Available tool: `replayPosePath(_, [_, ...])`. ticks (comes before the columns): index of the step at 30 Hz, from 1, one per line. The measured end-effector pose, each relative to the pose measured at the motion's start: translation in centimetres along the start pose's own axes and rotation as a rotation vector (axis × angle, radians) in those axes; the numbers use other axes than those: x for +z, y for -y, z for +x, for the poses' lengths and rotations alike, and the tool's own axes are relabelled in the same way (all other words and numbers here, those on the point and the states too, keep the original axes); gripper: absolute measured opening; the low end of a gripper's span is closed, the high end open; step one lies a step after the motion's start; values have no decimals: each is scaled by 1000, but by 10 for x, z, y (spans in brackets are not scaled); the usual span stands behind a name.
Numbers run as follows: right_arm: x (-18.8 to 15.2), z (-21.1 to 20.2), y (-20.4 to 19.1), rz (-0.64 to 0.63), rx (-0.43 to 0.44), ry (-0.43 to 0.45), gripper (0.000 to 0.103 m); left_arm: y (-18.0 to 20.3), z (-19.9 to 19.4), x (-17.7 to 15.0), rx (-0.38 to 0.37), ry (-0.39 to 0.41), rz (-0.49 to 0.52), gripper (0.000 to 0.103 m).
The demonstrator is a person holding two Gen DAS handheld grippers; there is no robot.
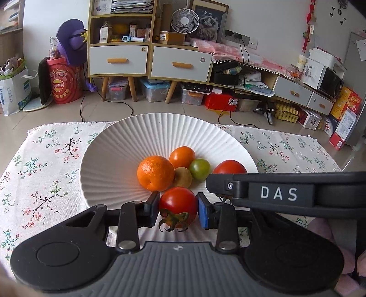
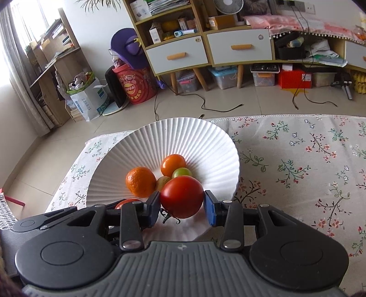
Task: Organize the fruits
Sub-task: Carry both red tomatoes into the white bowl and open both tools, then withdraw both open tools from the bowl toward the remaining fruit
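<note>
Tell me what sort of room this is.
Probably a lived-in home living room: a floral cloth under a white fruit bowl, wooden drawer cabinets crammed with household clutter, a desk fan.

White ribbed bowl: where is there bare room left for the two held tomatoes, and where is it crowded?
In the white ribbed bowl, the far slope and the left wall beside the mandarin are bare. The middle is crowded: mandarin, orange tomato, green tomato and a small brownish fruit cluster together. The floral cloth right of the bowl is bare.
</note>
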State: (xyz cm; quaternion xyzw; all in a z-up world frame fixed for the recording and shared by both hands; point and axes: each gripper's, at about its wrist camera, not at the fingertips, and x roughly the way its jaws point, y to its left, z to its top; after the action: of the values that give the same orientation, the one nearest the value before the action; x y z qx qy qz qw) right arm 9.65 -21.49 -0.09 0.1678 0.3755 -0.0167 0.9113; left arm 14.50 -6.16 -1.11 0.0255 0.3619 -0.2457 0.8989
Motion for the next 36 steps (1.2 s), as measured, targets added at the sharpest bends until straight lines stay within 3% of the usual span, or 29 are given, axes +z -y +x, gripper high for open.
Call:
replayPosePath(13, [2, -4, -2, -1, 21, 3, 38, 1, 1, 3, 14, -4, 5, 31])
replayPosePath(21, [4, -12, -1, -2, 16, 13, 45, 1, -5, 4, 33, -6, 24, 47])
replayPosePath(36, [-2, -33, -2, -63, 15, 22, 62, -1, -27, -2, 63, -7, 87, 65])
